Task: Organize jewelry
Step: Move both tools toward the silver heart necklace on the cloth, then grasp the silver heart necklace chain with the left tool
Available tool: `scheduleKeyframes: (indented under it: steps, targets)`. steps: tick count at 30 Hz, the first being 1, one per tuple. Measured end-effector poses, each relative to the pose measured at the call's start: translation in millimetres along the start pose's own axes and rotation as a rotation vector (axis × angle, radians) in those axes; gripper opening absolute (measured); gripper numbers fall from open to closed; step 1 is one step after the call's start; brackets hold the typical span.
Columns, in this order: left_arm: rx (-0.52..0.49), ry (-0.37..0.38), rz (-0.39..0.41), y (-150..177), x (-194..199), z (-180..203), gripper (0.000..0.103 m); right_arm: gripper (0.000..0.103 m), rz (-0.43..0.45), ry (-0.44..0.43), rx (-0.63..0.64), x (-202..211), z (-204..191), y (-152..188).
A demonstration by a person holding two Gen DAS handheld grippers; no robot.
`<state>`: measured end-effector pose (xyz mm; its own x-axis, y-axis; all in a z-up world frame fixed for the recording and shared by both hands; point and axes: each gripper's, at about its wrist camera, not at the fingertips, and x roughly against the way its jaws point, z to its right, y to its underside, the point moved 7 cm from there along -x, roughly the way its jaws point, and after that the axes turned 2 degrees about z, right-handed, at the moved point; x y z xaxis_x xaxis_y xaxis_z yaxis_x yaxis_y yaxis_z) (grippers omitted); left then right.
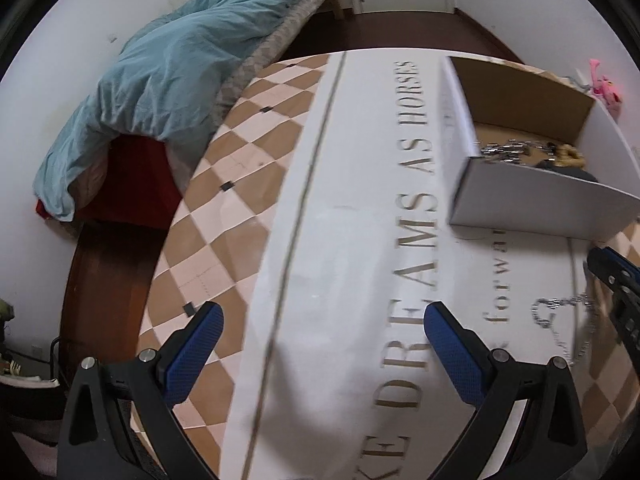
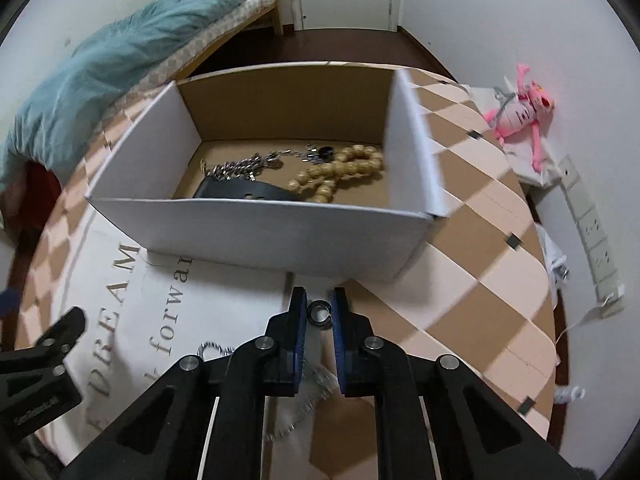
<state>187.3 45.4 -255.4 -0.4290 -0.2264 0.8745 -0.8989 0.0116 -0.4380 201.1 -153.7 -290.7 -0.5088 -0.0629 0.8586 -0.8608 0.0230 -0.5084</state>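
In your left wrist view, your left gripper (image 1: 320,340) hangs with its jaws wide apart over the white printed cloth (image 1: 352,216), nothing between them. The cardboard box (image 1: 540,204) stands at the right, and a silver chain (image 1: 560,320) lies on the cloth near it, beside your other gripper.

In your right wrist view, your right gripper (image 2: 319,312) is clenched on a small black ring (image 2: 320,313), just in front of the box wall. Inside the box lie a wooden bead bracelet (image 2: 340,172), a metal chain (image 2: 244,168) and a black strap (image 2: 248,192).
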Motion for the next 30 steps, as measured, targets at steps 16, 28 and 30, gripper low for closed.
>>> scheduleKeyframes:
  steps: [16,28,30]
  targets:
    - [-0.153,0.311,-0.031,11.8,13.4,113.3,0.102,0.013,0.008,0.04,-0.23,47.8,99.3,49.5]
    - [-0.24,0.416,-0.009,1.0,5.9,139.6,0.007,0.013,0.003,0.049,-0.25,41.9,100.3,52.9]
    - [-0.228,0.452,-0.02,0.4,5.8,143.6,0.007,0.013,0.0,0.05,-0.255,41.5,100.8,54.2]
